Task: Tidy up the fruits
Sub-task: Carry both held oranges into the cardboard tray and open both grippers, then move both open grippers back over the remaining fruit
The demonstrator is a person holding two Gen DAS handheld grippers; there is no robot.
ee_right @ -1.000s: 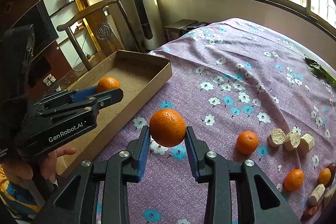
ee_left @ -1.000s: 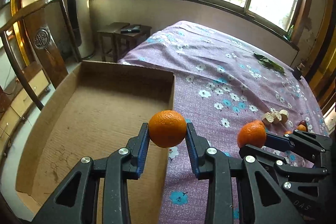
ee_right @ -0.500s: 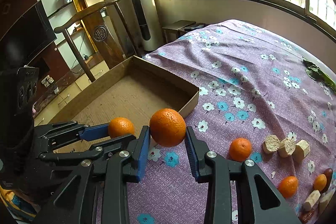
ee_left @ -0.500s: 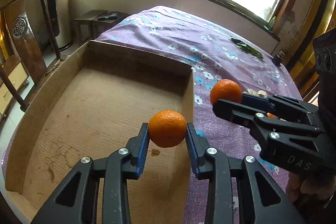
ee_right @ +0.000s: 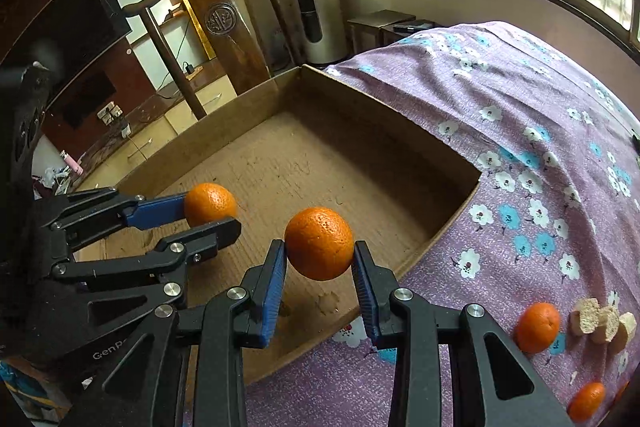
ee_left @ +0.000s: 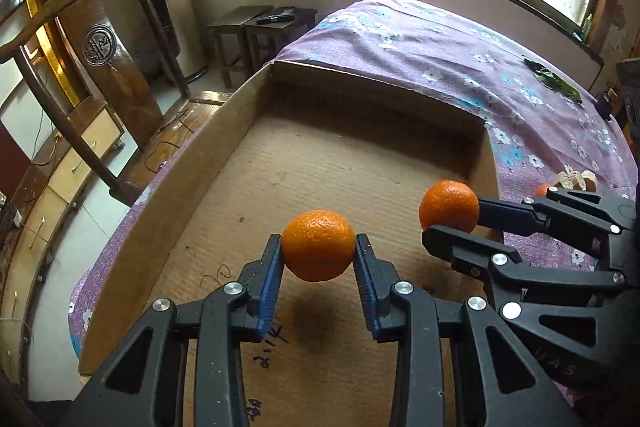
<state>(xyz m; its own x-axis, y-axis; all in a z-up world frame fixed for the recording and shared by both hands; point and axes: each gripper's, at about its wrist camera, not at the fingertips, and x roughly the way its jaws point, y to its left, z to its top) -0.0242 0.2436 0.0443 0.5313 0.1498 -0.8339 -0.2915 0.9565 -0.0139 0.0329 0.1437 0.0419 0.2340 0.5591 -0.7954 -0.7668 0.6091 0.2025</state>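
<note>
My left gripper (ee_left: pixel 318 247) is shut on an orange (ee_left: pixel 319 245) and hangs over the floor of a shallow cardboard box (ee_left: pixel 360 163). Its shadow falls on the cardboard below. My right gripper (ee_right: pixel 319 245) is shut on a second orange (ee_right: pixel 319 243) above the box (ee_right: pixel 456 219), near its right-hand wall. Each gripper shows in the other's view: the right one with its orange (ee_left: pixel 449 207) at the right, the left one with its orange (ee_right: pixel 210 204) at the left. Two loose oranges (ee_right: pixel 537 327) (ee_right: pixel 586 401) lie on the purple flowered bedsheet (ee_right: pixel 540 131).
Pale cut chunks (ee_right: pixel 600 317) lie beside the loose oranges. A wooden chair (ee_left: pixel 108 43) stands left of the box, and dark stools (ee_left: pixel 260 27) sit beyond the bed's far corner. Green leaves (ee_left: pixel 554 79) rest on the sheet near the window wall.
Both grippers have swung left from above the bedsheet to above the box and dipped lower, each still holding its orange. The right gripper has closed in beside the left.
</note>
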